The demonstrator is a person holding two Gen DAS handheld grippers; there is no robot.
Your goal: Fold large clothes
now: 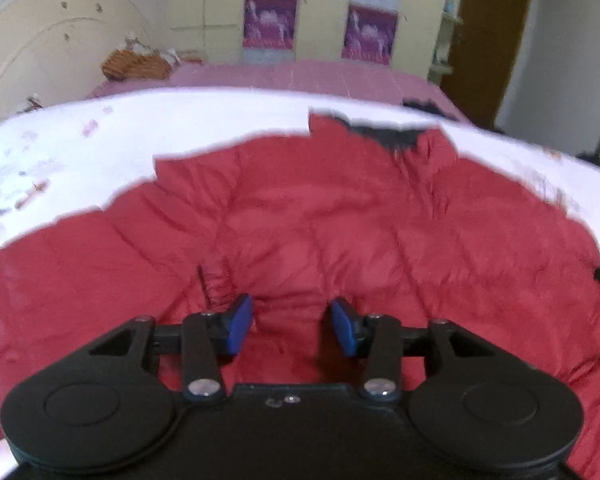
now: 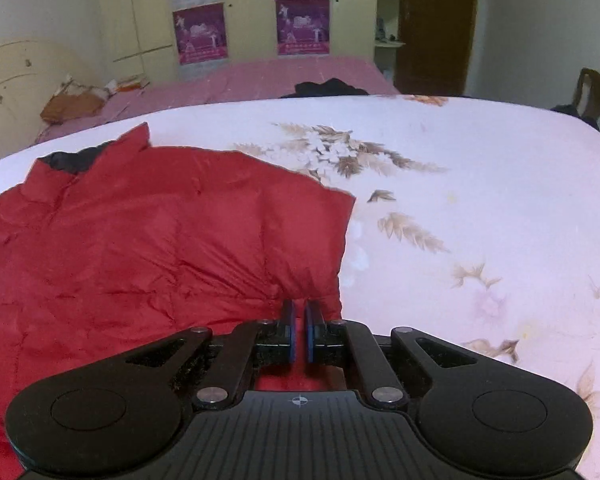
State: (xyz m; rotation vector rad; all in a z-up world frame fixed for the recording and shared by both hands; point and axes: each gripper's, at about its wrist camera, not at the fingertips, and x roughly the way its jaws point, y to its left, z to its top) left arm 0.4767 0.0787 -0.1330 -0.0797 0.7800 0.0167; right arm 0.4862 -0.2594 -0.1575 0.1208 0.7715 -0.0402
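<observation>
Both wrist views look steeply down, close over one red jacket.

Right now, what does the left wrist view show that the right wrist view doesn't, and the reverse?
Only the left wrist view: the left gripper, jaws apart over the jacket's puffy middle, nothing pressed between the pads; also a woven basket by the headboard.

Only the right wrist view: the right gripper, shut on red fabric near the jacket's right edge, and the brown floral print on the white cover.

Both: the red jacket with its dark collar lining, the pink bedspread, and purple posters.
</observation>
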